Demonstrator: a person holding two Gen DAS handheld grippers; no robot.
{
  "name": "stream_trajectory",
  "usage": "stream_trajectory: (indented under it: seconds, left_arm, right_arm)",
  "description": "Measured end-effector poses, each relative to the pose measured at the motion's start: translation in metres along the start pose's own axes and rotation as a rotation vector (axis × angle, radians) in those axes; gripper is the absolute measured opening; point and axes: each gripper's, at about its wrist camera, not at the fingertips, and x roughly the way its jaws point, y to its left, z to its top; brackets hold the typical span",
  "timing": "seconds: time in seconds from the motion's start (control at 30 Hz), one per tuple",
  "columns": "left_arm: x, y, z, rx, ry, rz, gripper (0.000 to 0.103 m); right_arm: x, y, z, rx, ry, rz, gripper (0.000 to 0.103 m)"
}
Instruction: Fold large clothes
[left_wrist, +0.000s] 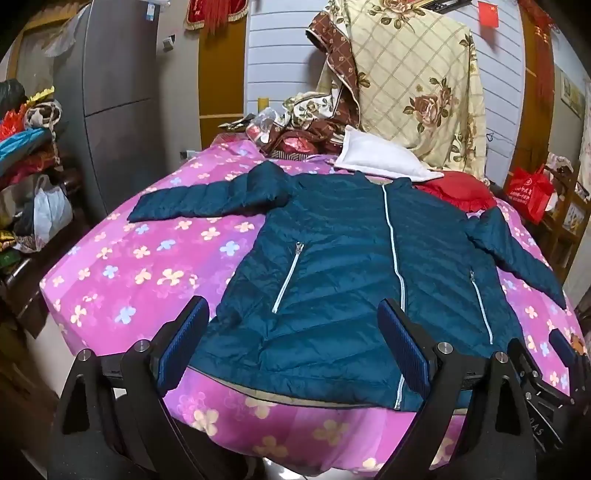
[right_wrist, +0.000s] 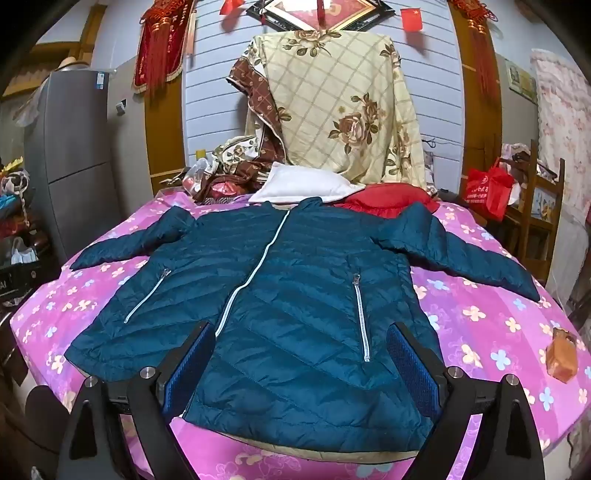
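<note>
Both our tongs, left (left_wrist: 293, 349) and right (right_wrist: 303, 365), hang spread and empty over the hem of the jacket (right_wrist: 280, 280), laid flat on the bed (left_wrist: 122, 258) for folding.

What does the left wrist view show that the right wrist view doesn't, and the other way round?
Only the left wrist view shows the right gripper, at its right edge beside the jacket's hem. Only the right wrist view shows a small orange-brown block on the bedspread and a framed picture high on the wall. Both share the teal puffer jacket lying flat and zipped on the pink flowered bedspread, sleeves spread, a white pillow behind its collar, and each camera's own jaws open above the hem.
</note>
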Motion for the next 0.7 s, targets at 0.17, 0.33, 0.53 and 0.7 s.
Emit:
stream_trajectory:
  seconds: [0.17,0.33,0.53,0.7]
  left_arm:
    - [0.005,0.003,-0.001,-0.015,0.055,-0.042,0.086]
    - [0.011,0.011,0.000,-0.009,0.060,-0.029,0.086]
    - [0.018,0.003,-0.005,0.019,0.066,-0.001,0.086]
    - [0.023,0.010,-0.007,-0.051,0.111,-0.066,0.086]
  right_arm:
    - [0.001,0.000,0.000,0.000,-0.010,0.004,0.092]
    - [0.004,0.000,0.000,0.000,-0.001,0.000,0.092]
    - [0.001,0.001,0.000,-0.002,-0.002,-0.001,0.092]
    - [0.000,-0.001,-0.001,0.003,0.002,0.000,0.092]
